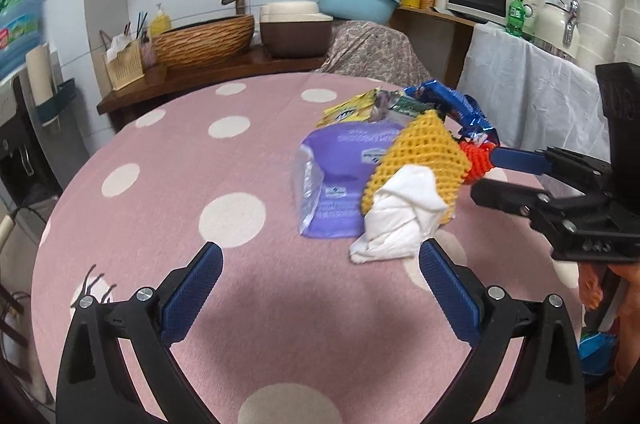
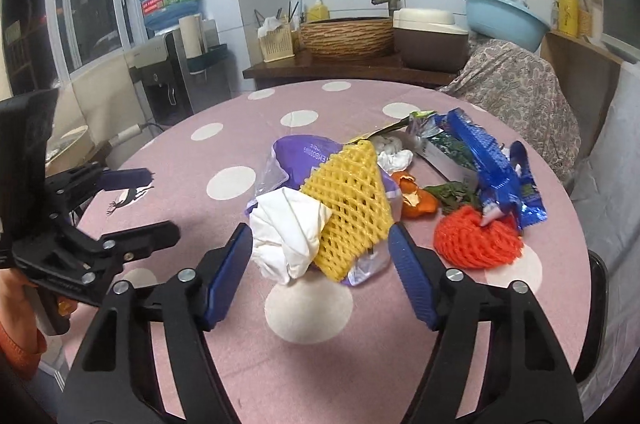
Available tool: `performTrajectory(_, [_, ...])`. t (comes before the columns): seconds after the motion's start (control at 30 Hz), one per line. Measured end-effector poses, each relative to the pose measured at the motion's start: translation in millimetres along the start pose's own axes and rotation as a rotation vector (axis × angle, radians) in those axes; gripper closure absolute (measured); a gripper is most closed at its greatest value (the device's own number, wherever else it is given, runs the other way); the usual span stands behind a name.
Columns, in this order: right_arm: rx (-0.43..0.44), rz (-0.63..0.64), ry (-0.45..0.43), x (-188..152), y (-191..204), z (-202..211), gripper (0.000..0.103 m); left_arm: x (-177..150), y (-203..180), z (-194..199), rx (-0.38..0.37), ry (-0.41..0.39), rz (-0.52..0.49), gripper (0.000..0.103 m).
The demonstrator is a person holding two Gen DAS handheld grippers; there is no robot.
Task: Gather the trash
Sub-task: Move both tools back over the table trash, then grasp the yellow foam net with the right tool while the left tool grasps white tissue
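Both wrist views low over table [image 1: 168, 160], facing sink wall; share trash pile [image 2: 344, 208], seemingly close.

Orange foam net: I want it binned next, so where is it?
Right wrist view, right side: the orange foam net lies on the table, beside the blue wrapper.

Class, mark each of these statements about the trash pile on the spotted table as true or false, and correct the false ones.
1. Both grippers are open. True: left gripper and right gripper hold nothing.
2. The yellow foam net lies on the purple packet. True.
3. The white tissue is inside the blue basin. False: it lies on the table beside the yellow net.
4. The orange foam net is held by the right gripper. False: it rests on the table.
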State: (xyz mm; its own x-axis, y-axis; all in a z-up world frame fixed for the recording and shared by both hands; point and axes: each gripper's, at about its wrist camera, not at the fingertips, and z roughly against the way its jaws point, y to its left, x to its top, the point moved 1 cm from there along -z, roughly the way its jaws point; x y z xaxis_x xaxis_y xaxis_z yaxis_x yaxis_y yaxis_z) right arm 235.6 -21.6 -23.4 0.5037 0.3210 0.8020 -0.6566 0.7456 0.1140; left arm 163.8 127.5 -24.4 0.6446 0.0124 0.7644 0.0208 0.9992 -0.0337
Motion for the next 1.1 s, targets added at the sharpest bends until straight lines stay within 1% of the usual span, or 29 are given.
performTrajectory(0.17, [-0.012, 0.017, 0.039, 6.7, -1.2, -26.2, 0.048, -6.5, 10.2, -1.6, -0.025, 0.018, 0.018, 0.005])
performTrajectory(0.2, [-0.013, 0.022, 0.050, 6.9, -0.4, -31.5, 0.053, -6.6, 11.1, -1.9, -0.027, 0.019, 0.019, 0.005])
performTrajectory(0.23, [-0.010, 0.025, 0.062, 7.3, -2.1, -36.5, 0.061, -6.8, 11.5, -2.4, -0.031, 0.020, 0.021, 0.005])
performTrajectory(0.27, [-0.006, 0.027, 0.073, 7.4, -2.2, -40.7, 0.065, -6.6, 12.0, -3.1, -0.040, 0.023, 0.022, 0.005])
performTrajectory(0.3, [-0.003, 0.030, 0.083, 7.5, -1.9, -44.7, 0.071, -6.2, 11.5, -4.2, -0.056, 0.027, 0.020, 0.005])
performTrajectory(0.33, [-0.001, 0.031, 0.090, 8.1, -2.4, -47.9, 0.079, -6.3, 9.6, -5.0, -0.067, 0.029, 0.017, 0.005])
performTrajectory(0.4, [0.011, 0.026, 0.098, 9.9, -4.5, -51.6, 0.089, -5.2, 6.0, -7.5, -0.080, 0.033, 0.000, 0.005])
performTrajectory(0.5, [0.023, 0.010, 0.096, 10.8, -7.9, -51.4, 0.098, -3.9, -0.8, -13.7, -0.087, 0.042, -0.042, 0.005])
performTrajectory(0.77, [0.055, 0.005, 0.063, 14.5, -11.1, -31.6, 0.100, 8.1, -29.2, -33.2, -0.135, 0.068, -0.133, 0.005])
performTrajectory(0.8, [0.049, 0.018, 0.062, 15.9, -11.2, -29.8, 0.100, 10.1, -34.3, -37.5, -0.144, 0.076, -0.148, 0.006])
performTrajectory(0.87, [-0.003, 0.034, 0.026, 19.0, -12.3, -23.1, 0.099, 12.7, -42.8, -44.1, -0.161, 0.083, -0.171, 0.009])
performTrajectory(0.9, [0.000, 0.031, 0.016, 20.2, -14.0, -21.0, 0.096, 14.1, -47.8, -48.9, -0.162, 0.088, -0.189, 0.016])
performTrajectory(0.93, [0.011, 0.021, 0.017, 21.8, -16.7, -20.8, 0.087, 14.8, -52.1, -53.1, -0.153, 0.095, -0.204, 0.025])
performTrajectory(0.97, [0.012, 0.009, 0.016, 23.0, -19.9, -21.0, 0.080, 15.2, -55.3, -57.0, -0.142, 0.105, -0.216, 0.032])
performTrajectory(1.0, [0.004, -0.002, 0.014, 23.0, -22.4, -21.4, 0.058, 16.1, -57.1, -60.6, -0.139, 0.119, -0.219, 0.049])
performTrajectory(1.03, [-0.011, -0.004, 0.010, 22.5, -24.1, -21.5, 0.046, 16.1, -57.8, -62.8, -0.155, 0.133, -0.212, 0.065])
performTrajectory(1.07, [-0.029, -0.004, 0.001, 22.4, -25.0, -21.4, 0.036, 16.2, -57.0, -63.8, -0.176, 0.141, -0.197, 0.071])
performTrajectory(1.1, [-0.039, -0.002, -0.002, 21.8, -26.0, -22.2, 0.036, 15.5, -55.6, -63.4, -0.180, 0.139, -0.185, 0.081])
